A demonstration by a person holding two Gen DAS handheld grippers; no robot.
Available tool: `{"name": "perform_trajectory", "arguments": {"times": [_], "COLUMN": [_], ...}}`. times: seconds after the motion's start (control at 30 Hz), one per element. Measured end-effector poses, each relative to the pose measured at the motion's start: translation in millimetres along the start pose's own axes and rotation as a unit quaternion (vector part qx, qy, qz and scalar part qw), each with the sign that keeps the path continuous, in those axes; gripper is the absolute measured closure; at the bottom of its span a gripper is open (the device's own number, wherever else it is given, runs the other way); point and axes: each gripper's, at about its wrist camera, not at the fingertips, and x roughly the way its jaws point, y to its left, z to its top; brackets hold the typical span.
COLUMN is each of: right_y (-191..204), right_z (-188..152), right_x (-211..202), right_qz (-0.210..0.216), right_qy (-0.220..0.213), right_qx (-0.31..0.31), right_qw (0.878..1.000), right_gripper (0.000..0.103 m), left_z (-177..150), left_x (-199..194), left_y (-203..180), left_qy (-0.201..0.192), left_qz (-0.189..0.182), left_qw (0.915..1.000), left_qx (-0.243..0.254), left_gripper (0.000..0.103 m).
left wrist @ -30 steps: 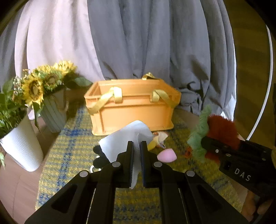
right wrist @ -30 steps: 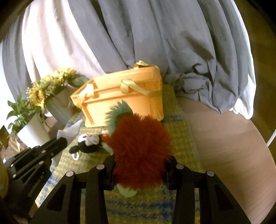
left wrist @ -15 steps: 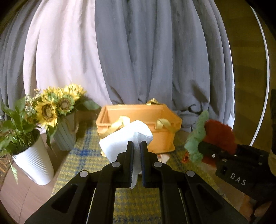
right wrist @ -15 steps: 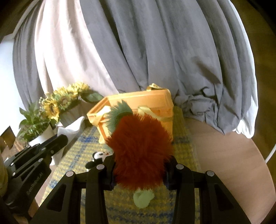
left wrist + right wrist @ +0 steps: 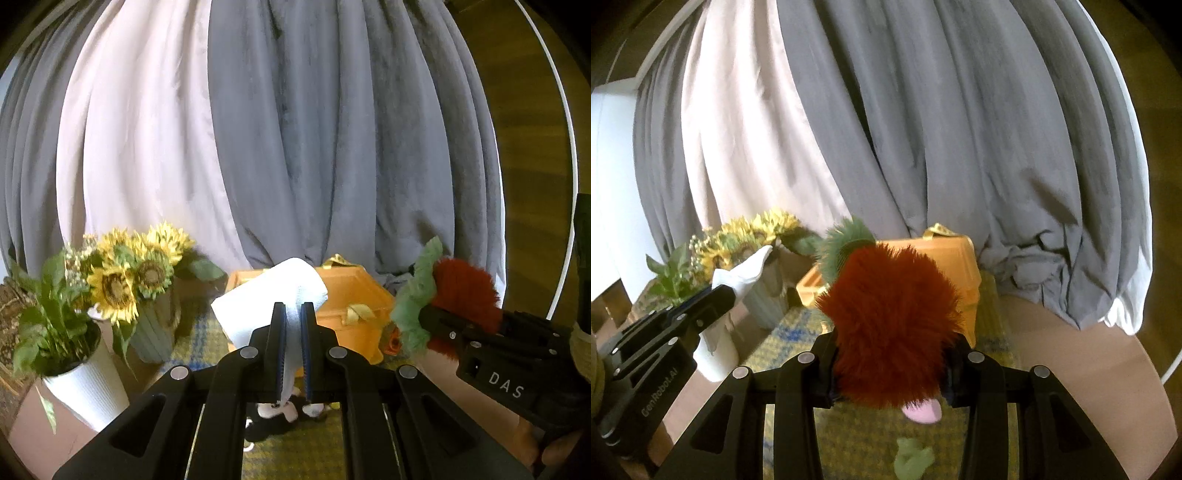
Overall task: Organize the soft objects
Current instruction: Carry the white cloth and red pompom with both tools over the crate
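My left gripper pinches the white cloth and my right gripper clamps the red furry toy, both raised before the orange basket, hiding its interior.

The basket sits far on the desk, before the curtain; flower vase and potted plant stand left.
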Motion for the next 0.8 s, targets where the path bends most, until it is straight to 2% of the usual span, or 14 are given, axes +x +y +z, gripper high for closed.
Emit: {"name": "perform_trajectory", "arguments": {"times": [0.37,0.53,0.57,0.8], "right_y": [6,8,8,7], "right_z": [21,29,31,45], "right_x": [17,30,33,53], "right_qz": [-0.007,-0.01,-0.012,-0.02], "right_qy": [-0.023,-0.024,-0.024,-0.026], "right_qx": [0.003,-0.002,-0.003,-0.007], "right_qw": [1.0,1.0,1.0,0.999], "right_gripper": [0.062,0.062,0.062,0.062], "left_z": [19,26,27,37], "left_x": [18,35,38,64], "left_y": [10,18,19,24], "left_qy": [-0.015,-0.021,-0.036,-0.043], "left_qz": [-0.001,-0.01,-0.018,-0.02], "left_qw": [0.9999,0.9997,0.9991,0.9987], "left_qx": [0.007,0.007,0.017,0.019], "left_gripper": [0.094,0.094,0.094,0.094]}}
